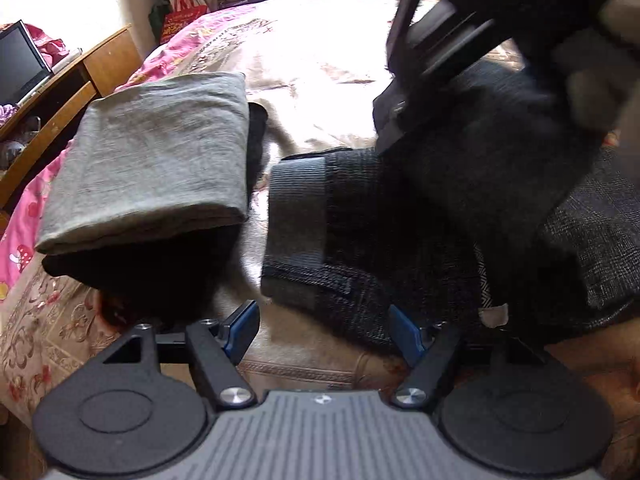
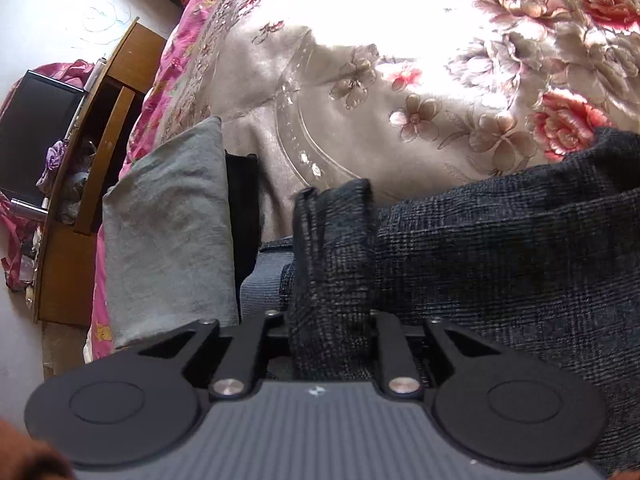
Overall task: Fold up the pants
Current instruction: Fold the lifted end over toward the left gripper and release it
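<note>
Dark grey checked pants (image 1: 384, 248) lie on the floral bedspread (image 1: 320, 60), their ribbed waistband (image 1: 298, 216) toward the left. My left gripper (image 1: 324, 330) is open, its blue-padded fingers (image 1: 244, 328) just short of the pants' near edge, holding nothing. My right gripper (image 2: 332, 320) is shut on a bunched fold of the pants (image 2: 500, 248) and lifts it; its fingertips are hidden by the cloth. The right gripper's body also shows in the left wrist view (image 1: 448, 40), above the pants.
A folded grey garment (image 1: 160, 156) lies on a black one (image 1: 152, 280) to the left of the pants, also in the right wrist view (image 2: 172, 232). A wooden desk (image 1: 76, 84) with a monitor (image 1: 18, 60) stands beside the bed's left edge.
</note>
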Demonstrator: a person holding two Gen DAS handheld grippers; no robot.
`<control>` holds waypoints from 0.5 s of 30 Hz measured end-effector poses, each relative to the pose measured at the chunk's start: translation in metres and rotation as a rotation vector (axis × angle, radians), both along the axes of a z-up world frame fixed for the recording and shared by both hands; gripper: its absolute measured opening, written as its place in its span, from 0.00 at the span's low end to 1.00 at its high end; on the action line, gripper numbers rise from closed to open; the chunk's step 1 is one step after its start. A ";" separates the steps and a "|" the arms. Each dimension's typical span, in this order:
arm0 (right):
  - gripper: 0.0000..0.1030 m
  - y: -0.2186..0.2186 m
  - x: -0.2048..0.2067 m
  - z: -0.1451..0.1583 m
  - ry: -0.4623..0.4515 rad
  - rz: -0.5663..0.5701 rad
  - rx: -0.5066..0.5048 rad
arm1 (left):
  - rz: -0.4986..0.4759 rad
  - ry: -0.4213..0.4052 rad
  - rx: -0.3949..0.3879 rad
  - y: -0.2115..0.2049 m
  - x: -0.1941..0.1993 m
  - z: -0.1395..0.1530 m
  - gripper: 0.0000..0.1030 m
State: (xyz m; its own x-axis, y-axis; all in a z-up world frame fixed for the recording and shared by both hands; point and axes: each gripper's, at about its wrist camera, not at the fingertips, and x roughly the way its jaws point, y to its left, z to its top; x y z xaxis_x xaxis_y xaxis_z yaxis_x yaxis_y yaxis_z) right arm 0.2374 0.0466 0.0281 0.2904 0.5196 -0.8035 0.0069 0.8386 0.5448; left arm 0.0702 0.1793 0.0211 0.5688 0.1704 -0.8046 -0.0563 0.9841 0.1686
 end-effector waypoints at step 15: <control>0.30 -0.045 -0.001 0.018 -0.093 0.060 0.071 | 0.060 -0.054 -0.003 -0.008 -0.005 0.011 0.82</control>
State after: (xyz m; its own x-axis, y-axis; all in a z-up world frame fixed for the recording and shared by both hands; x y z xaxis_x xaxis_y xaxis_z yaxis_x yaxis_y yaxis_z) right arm 0.2360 0.0019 0.0459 0.3283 0.5932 -0.7350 -0.0952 0.7950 0.5991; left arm 0.0650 0.1709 0.0317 0.6003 0.2028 -0.7736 -0.1242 0.9792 0.1603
